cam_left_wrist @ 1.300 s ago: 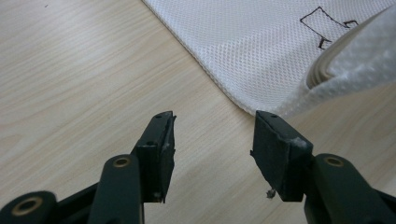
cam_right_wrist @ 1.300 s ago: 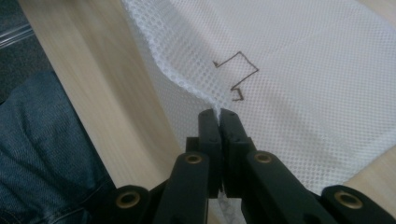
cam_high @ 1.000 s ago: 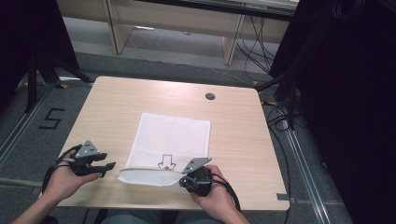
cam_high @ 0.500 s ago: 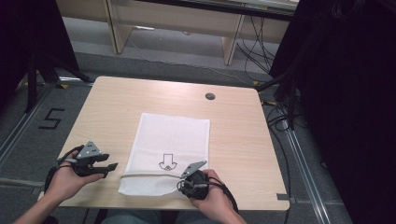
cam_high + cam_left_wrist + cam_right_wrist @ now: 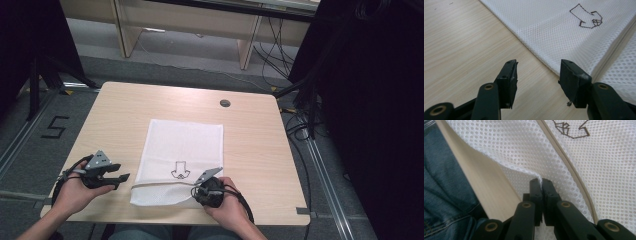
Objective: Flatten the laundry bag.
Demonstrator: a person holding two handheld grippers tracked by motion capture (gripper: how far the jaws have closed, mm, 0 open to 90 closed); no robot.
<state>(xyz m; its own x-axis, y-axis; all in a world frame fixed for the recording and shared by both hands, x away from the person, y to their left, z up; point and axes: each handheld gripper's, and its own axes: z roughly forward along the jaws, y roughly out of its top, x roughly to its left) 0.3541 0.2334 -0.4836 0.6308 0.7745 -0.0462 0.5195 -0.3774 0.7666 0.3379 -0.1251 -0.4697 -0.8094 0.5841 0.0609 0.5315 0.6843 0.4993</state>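
One white mesh bag (image 5: 180, 160) lies flat on the desk (image 5: 260, 150). It looks soft, light and floppy. The right gripper (image 5: 541, 182) has its fingers pinched tight on the near edge. The left gripper (image 5: 537, 75) waits just beside the bag's left side, fingers apart, a good spot to grab.

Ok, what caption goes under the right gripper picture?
Right gripper pinching the near edge of a white mesh laundry bag at the wooden table's edge.
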